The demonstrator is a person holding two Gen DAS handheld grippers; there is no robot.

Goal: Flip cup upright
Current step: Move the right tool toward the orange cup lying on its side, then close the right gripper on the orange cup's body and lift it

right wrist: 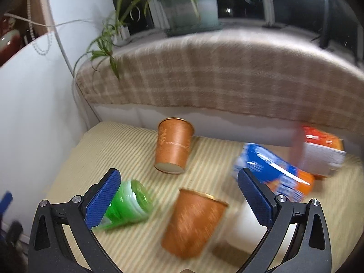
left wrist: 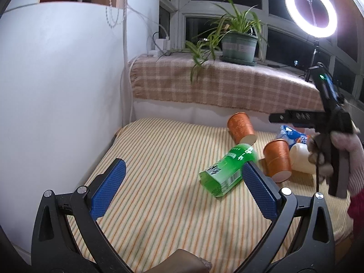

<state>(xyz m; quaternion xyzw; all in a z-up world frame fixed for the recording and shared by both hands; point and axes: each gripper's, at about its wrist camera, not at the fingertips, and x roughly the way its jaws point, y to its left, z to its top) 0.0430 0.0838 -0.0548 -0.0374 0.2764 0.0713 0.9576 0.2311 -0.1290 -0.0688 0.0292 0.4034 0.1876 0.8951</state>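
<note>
A striped yellow cloth (left wrist: 159, 182) covers the work surface below a ledge draped in a plaid blanket (left wrist: 227, 86), where a potted spider plant (left wrist: 238, 45) stands near a lit ring light (left wrist: 310, 10). On the cloth lie a green plastic bottle (left wrist: 227, 170) on its side, a blue-and-orange snack packet (right wrist: 273, 173), a red-and-white carton (right wrist: 323, 152) and a cream-white container (left wrist: 300, 159). Two orange paper cups share the scene — the far cup (right wrist: 174, 145) lies tipped with its base toward the camera, near the back edge; the near cup (right wrist: 193, 223), blurred in the right wrist view, leans tilted just beside the bottle and the cream container. The left gripper (left wrist: 184, 179) hangs wide open above the cloth, holding nothing, one blue pad overlapping the bottle in view. The right gripper (right wrist: 179, 195) is likewise spread wide and empty — the near cup sits between its fingers in view, though contact cannot be judged through the blur.
</note>
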